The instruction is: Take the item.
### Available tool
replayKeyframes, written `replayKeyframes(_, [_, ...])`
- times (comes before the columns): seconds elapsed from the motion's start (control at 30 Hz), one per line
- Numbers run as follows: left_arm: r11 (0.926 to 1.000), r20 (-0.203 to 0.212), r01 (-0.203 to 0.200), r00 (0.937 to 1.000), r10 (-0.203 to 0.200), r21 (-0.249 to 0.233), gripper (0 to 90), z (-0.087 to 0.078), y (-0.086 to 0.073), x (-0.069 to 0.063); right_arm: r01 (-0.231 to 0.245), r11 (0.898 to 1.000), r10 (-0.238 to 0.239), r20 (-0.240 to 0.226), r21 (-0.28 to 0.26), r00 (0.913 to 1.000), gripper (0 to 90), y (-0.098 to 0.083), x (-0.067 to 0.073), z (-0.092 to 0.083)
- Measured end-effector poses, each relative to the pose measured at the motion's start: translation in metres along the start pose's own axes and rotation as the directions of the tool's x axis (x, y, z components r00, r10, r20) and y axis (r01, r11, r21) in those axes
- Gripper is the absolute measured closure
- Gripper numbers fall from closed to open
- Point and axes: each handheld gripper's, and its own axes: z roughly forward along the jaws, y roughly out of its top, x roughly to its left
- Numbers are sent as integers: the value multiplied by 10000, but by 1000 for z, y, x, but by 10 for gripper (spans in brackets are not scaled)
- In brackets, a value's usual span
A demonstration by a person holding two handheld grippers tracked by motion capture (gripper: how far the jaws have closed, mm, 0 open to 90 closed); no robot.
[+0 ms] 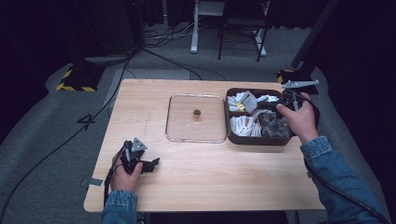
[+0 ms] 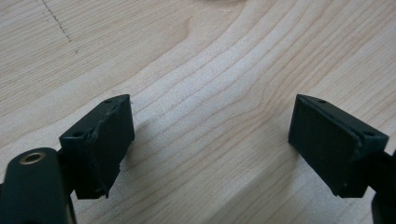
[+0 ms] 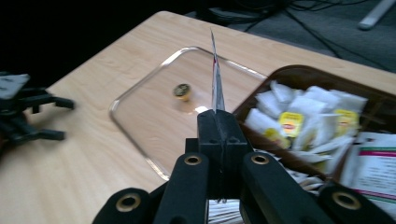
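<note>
Right gripper [image 3: 218, 122] clamps a thin sachet [image 3: 216, 77] edge-on over the brown box's [image 1: 254, 140] near-left corner — light, floppy paper, so I'd pinch near its bottom edge; left gripper [image 2: 210, 144] rests wide apart, empty, on table [image 1: 210, 172], well left of box.

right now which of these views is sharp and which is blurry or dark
High view: the wooden table is evenly lit, but the room around it falls into near black. Left gripper view: the wood grain is crisp, and the open left claw throws soft shadows. Right gripper view: the right claw and its thin packet are fairly sharp, while the left claw at the edge is smeared.
</note>
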Motion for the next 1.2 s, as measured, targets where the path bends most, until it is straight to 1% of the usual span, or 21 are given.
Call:
replayKeyframes(0.13, [10000, -20, 1, 10000, -1, -23, 149, 0, 0, 0, 340, 9994, -341, -468, -21, 9983, 900, -4, 18, -3])
replayKeyframes(0.27, [10000, -11, -6, 10000, 6, -2, 150, 0, 0, 0, 699, 9975, -699, -917, -35, 9933, 900, -8, 37, -4])
replayKeyframes(0.33, [10000, -20, -3, 10000, 3, -20, 149, 0, 0, 0, 721, 9974, -721, -1133, -46, 9909, 900, -12, 44, -4])
replayKeyframes(0.43, [10000, -2, -5, 10000, 5, 2, 149, 0, 0, 0, 622, 9979, -641, -1542, -173, 9860, 900, -21, 55, -5])
replayKeyframes(0.57, [10000, -9, 7, 10000, -7, -27, 149, 0, 0, 0, 629, 9972, -698, -2123, -392, 9747, 900, -37, 72, -5])
replayKeyframes(0.63, [10000, -9, 4, 10000, -4, -24, 149, 0, 0, 0, 685, 9968, -761, -2247, -415, 9714, 900, -44, 80, -4])
replayKeyframes(0.8, [10000, -1, -5, 10000, 5, 2, 149, 0, 0, 0, 970, 9952, -968, -2479, -113, 9639, 900, -54, 95, 1])
replayKeyframes(0.93, [10000, 3, -7, 10000, 7, 13, 149, 0, 0, 0, 1058, 9944, -1041, -2757, -87, 9556, 900, -62, 106, 3])
replayKeyframes(1.07, [10000, -13, -5, 10000, 5, -8, 149, 0, 0, 0, 1193, 9929, -1148, -2909, -21, 9498, 900, -67, 114, 5])
replayKeyframes(1.2, [10000, -12, 0, 10000, 0, -7, 149, 0, 0, 0, 1172, 9930, -1079, -3050, 125, 9462, 900, -73, 120, 9])
